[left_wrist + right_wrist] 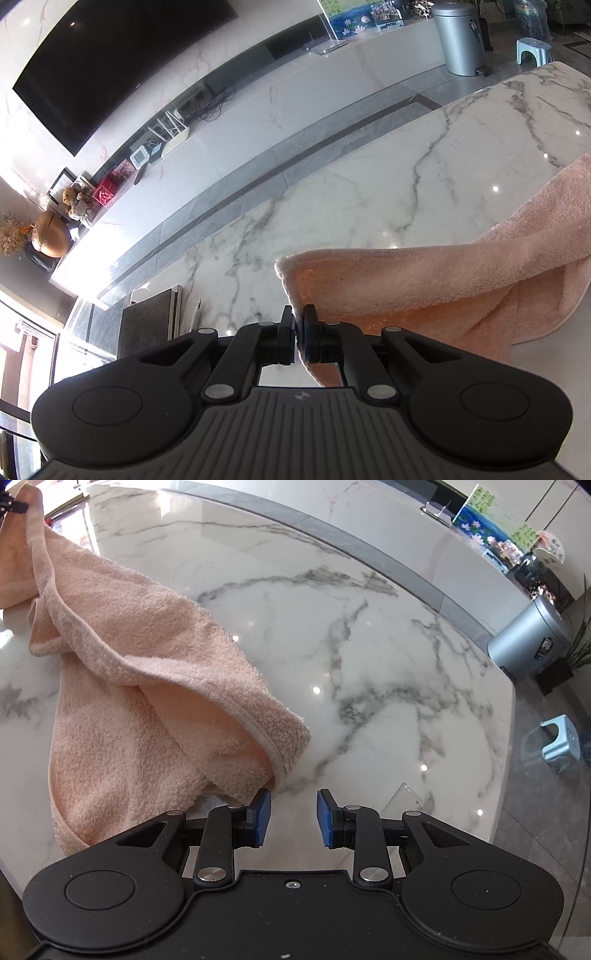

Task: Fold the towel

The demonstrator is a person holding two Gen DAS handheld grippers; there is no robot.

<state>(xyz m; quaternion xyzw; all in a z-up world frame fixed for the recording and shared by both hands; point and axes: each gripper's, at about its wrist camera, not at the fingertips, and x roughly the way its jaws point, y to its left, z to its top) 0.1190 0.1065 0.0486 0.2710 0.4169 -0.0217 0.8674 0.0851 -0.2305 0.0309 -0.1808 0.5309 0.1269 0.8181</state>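
Fingers, left: left gripper (298, 325) clenched on the hem of the pink towel (443, 291), low centre of the left wrist view; cloth is pinched between the pads and some hangs below them.
Fingers, right: right gripper (293, 818) released, blue pads (263, 814) spread with bare marble between them; they hold nothing.
Towel: one corner lifted toward the upper left of the right wrist view, the rest draped in loose rolls on the marble table (369, 646). Not flat and not squared.
Free corner: towel's hemmed edge (275, 751) lies just beside your right gripper's left pad, lower centre of that view.
Step, my read: getting a second hold so you can spread the cloth.
Do it well: come in low along the table and take only the single hemmed layer, not the roll under it.
Tension: then draw both grips apart evenly until the sag goes.
Risk: grabbing two layers locks in a twist.
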